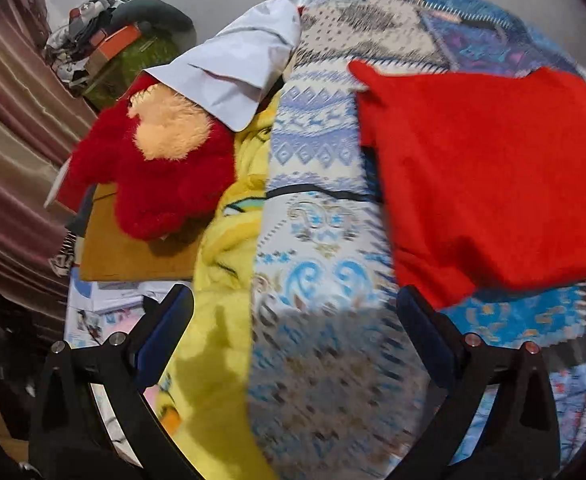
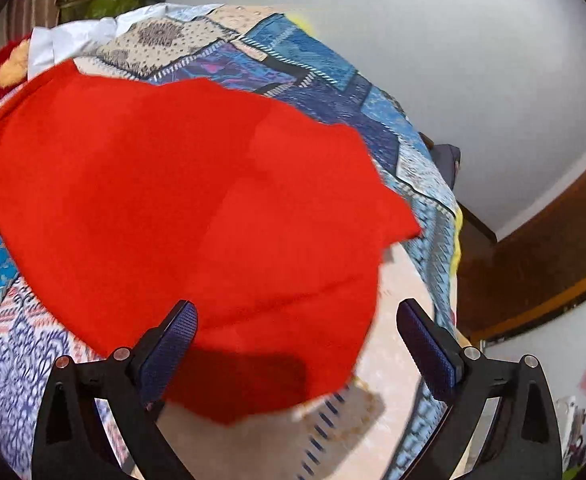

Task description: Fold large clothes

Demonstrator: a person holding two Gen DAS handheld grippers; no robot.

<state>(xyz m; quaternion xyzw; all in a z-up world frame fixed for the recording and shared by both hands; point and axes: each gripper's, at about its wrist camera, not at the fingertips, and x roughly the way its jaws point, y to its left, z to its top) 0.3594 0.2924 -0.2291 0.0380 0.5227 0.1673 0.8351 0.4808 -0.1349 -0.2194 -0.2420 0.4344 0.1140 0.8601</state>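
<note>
A large red garment [image 2: 181, 216] lies spread on a patterned blue and cream bedspread [image 2: 313, 72]. In the left wrist view the red garment [image 1: 493, 176] fills the right side, and my left gripper [image 1: 295, 300] hovers open over the bedspread [image 1: 317, 208], left of the cloth's near corner. My right gripper [image 2: 297, 316] is open above the garment's near edge, its left finger over the red fabric and its right finger over bare bedspread. Nothing sits between either pair of fingers.
A red plush toy [image 1: 161, 172], a white folded cloth [image 1: 237, 76] and a yellow blanket [image 1: 229, 264] lie along the bed's left side. Striped curtains [image 1: 9, 152] and a cluttered pile [image 1: 105, 48] stand beyond. A white wall [image 2: 473, 60] and brown floor [image 2: 533, 248] lie right of the bed.
</note>
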